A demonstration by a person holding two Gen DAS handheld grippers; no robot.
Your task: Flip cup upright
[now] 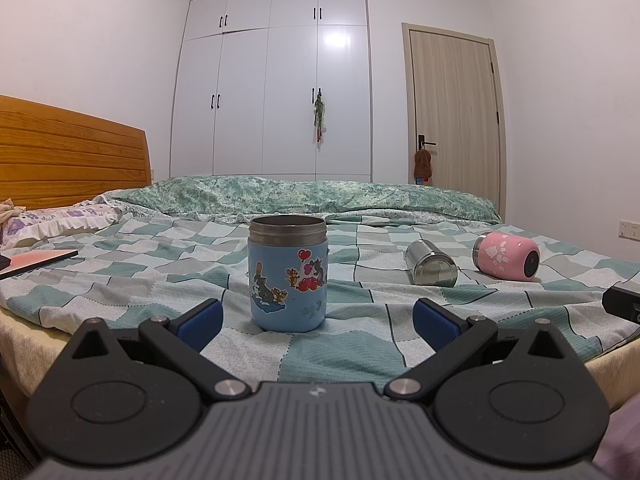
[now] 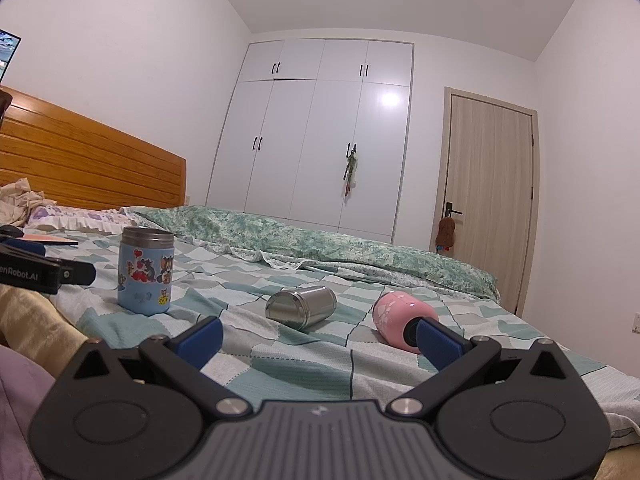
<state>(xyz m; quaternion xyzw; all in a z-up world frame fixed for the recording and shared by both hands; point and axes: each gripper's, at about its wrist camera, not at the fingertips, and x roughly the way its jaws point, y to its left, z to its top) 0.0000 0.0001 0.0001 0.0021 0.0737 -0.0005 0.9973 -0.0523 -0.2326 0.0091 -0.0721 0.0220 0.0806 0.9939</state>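
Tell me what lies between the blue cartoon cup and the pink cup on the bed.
A bare steel cup lies on its side between the upright blue cartoon cup and the toppled pink cup, clearest in the right wrist view.

I see a white wardrobe [image 1: 272, 80], a wooden door [image 1: 454, 108], a wooden headboard [image 1: 72, 152] and a green quilt [image 1: 304, 196] behind the checked bed [image 1: 340, 344].

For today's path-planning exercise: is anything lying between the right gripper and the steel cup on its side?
Nothing visible does. The right gripper, jaws open, faces bare bedsheet up to the steel cup. The pink cup lies to its right, the blue cup stands off to the left.
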